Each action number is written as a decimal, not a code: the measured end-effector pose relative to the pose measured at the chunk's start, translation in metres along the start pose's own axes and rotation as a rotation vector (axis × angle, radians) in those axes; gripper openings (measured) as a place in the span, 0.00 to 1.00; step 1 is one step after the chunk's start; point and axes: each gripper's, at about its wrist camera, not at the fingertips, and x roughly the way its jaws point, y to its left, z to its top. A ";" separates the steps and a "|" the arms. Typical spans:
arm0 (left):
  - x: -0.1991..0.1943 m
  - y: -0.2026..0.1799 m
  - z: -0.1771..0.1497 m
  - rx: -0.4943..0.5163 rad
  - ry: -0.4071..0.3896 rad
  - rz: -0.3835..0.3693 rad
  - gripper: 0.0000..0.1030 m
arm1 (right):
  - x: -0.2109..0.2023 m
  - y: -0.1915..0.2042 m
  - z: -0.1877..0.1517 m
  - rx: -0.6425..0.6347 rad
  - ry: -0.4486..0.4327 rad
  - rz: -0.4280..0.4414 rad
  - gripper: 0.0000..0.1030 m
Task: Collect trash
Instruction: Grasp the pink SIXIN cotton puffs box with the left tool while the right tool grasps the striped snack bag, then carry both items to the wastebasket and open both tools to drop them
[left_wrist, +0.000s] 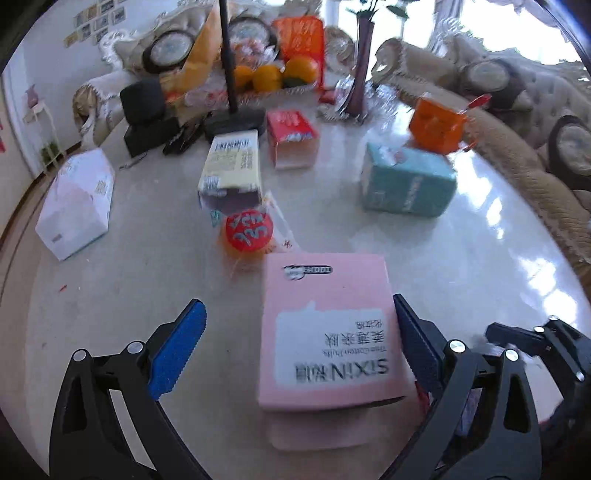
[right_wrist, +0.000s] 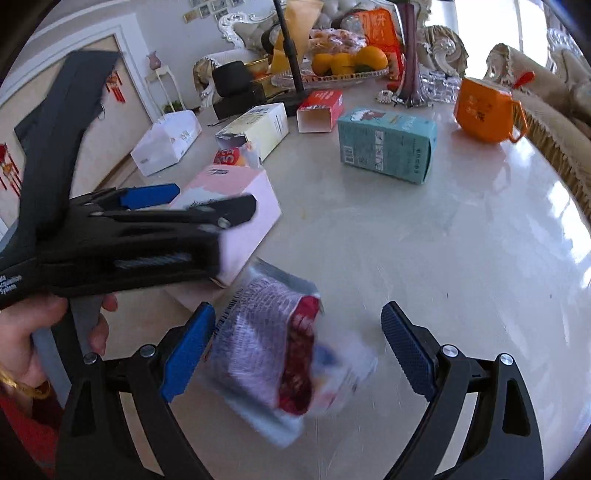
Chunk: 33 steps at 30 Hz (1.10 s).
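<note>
A pink box (left_wrist: 328, 328) lies on the pale marble table (left_wrist: 147, 280), between the fingers of my left gripper (left_wrist: 299, 339). The jaws are open; the right pad is against the box's side, the left pad stands apart. The box also shows in the right wrist view (right_wrist: 240, 210), with the left gripper (right_wrist: 147, 229) over it. My right gripper (right_wrist: 299, 347) is open around a crumpled silver and red snack wrapper (right_wrist: 273, 350); the wrapper is blurred. A round red-wrapped snack (left_wrist: 248, 230) lies just beyond the pink box.
Further boxes lie on the table: white (left_wrist: 77, 203), yellow (left_wrist: 232, 166), red (left_wrist: 291, 136) and teal (left_wrist: 406, 181). An orange mug (left_wrist: 436, 125), a dark vase (left_wrist: 360, 66), a fruit tray with oranges (left_wrist: 273, 75) and a black stand (left_wrist: 232, 118) are at the back.
</note>
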 end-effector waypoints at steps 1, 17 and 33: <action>0.005 -0.002 0.000 0.005 0.021 0.014 0.92 | 0.002 0.002 0.001 -0.015 0.006 -0.015 0.84; -0.046 0.013 -0.045 -0.114 0.018 -0.021 0.62 | -0.059 -0.015 -0.029 0.034 -0.070 0.049 0.50; -0.230 -0.072 -0.303 -0.113 -0.185 -0.164 0.62 | -0.193 0.021 -0.215 0.020 -0.200 0.131 0.50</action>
